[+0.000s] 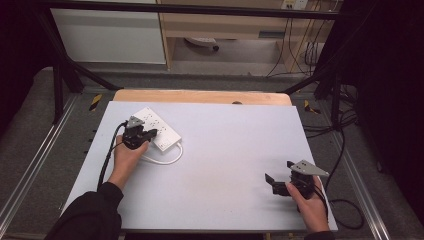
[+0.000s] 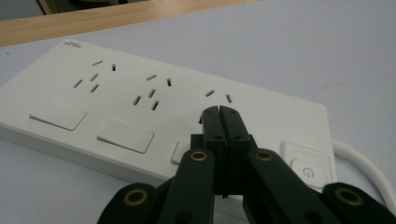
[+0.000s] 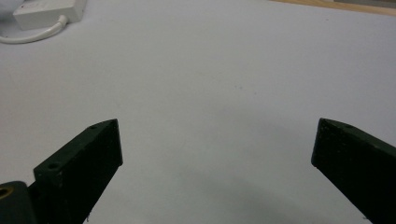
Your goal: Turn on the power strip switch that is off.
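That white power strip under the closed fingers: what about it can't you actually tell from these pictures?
- Third rocker switch on the power strip: left gripper view, mostly covered by the left gripper.
- Whether the shut fingers touch the strip: their tips hide the contact spot.
- Brand print at the strip's corner: too small and blurred.
- Where the white cord ends: high view, it passes under the hand.
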Available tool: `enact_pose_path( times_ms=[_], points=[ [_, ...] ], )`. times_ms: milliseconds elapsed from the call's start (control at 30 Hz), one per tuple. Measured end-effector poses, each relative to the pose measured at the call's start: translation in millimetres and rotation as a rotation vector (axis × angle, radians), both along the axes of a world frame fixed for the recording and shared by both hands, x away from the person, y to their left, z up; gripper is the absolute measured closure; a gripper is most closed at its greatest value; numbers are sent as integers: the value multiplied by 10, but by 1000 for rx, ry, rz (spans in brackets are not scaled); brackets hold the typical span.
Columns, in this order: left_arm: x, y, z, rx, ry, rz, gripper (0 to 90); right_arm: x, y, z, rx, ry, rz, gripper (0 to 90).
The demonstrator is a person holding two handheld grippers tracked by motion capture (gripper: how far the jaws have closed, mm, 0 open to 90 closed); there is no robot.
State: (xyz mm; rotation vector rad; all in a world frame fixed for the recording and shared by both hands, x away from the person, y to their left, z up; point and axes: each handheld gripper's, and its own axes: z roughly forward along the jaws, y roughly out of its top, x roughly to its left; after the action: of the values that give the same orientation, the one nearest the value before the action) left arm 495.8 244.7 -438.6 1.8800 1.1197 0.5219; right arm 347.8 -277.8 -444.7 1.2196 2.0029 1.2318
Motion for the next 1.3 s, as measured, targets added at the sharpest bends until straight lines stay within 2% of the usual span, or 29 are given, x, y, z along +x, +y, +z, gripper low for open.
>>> enact_pose_path(
  times_ms=[233,500,633,767,800,1300],
  points=[
    [11,-14,31,2,-11,-3,900,-3,-3,2,3,2,-1,24],
    [10,-11,44,-7,-24,3,833,-3,-6,3,4,1,-1,24],
    [2,-19,67,-24,-45,0,739,-3,-4,3,4,2,-1,24],
    [-10,-32,94,-42,-67,-8,685,-3,-6,4,3,0,-3,24],
    [-13,-35,102,-46,-73,-5,642,-3,-6,4,3,0,-3,24],
    [-58,-65,220,-104,-130,16,424,-3,-5,4,3,1,-2,24]
  ],
)
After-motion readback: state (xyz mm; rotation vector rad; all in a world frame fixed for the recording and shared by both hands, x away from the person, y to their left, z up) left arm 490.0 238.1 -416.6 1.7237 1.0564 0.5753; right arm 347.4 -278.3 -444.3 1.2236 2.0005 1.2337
